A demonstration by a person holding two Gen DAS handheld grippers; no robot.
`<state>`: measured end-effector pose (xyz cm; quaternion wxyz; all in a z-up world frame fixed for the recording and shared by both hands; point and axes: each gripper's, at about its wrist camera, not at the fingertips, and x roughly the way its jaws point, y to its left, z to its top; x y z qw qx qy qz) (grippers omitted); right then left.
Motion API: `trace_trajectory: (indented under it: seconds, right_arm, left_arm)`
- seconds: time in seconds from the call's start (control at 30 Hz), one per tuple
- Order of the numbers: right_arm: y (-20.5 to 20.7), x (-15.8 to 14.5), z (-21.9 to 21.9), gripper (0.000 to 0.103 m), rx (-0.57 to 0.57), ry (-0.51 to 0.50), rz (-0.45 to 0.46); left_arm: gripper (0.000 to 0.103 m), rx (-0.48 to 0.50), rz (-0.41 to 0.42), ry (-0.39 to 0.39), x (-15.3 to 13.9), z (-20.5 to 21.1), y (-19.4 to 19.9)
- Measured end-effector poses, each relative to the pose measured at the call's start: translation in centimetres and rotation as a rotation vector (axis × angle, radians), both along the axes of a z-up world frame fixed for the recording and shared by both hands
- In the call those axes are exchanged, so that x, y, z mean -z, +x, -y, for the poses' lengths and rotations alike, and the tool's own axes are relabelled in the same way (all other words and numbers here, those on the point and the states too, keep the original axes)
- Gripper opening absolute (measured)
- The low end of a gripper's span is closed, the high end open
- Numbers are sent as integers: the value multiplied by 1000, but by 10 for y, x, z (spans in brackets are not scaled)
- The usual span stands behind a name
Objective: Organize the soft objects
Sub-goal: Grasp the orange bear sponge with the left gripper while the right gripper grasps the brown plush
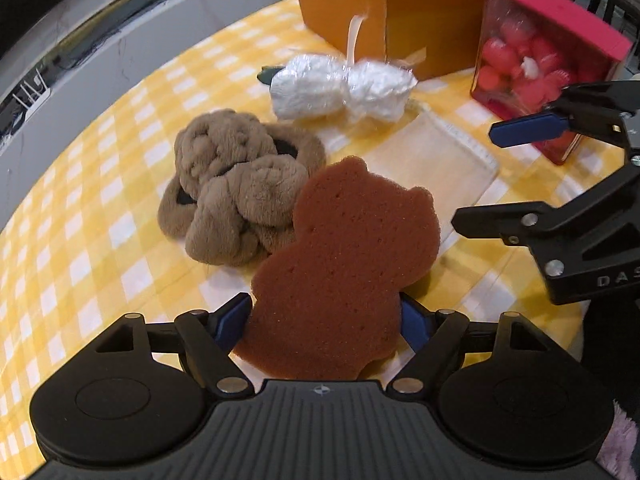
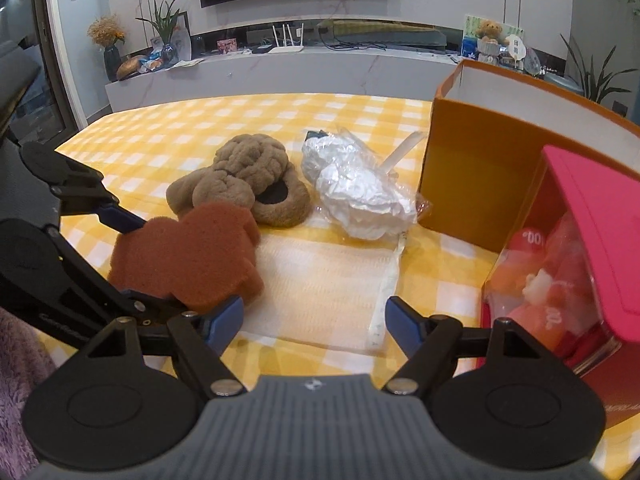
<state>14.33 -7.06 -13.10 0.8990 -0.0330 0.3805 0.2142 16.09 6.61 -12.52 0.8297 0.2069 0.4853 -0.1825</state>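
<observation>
The left hand-held gripper (image 1: 324,320) grips a flat brown sponge (image 1: 344,252) shaped like a bear. Its blue pads (image 1: 230,322) press on the two sides of the sponge, and the sponge tilts up above the counter (image 1: 80,220). The right hand-held gripper (image 2: 314,322) is open with nothing between its fingers. It hangs over a flat cream cloth bag (image 2: 320,284) that lies on the yellow checked cover.

Just behind the sponge sits a pile of fuzzy tan slippers (image 1: 236,184). Next to the slippers lies a white bundle wrapped in clear plastic (image 1: 340,88), with a ribbon on it. Behind the bundle stands an open orange box (image 2: 480,168). A pink box with a clear side (image 1: 536,60) stands beside it, full of soft red and pink things.
</observation>
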Motion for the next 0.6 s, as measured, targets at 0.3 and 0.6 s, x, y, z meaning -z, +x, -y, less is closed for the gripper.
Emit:
trace_trajectory:
  seconds: [0.3, 0.6]
  right_arm:
    - [-8, -7, 1, 77, -2, -6, 35]
    - [-4, -20, -29, 80, -32, -19, 134]
  left_arm:
    - [83, -120, 48, -227, -35, -14, -19]
    - [83, -571, 151, -534, -49, -67, -24]
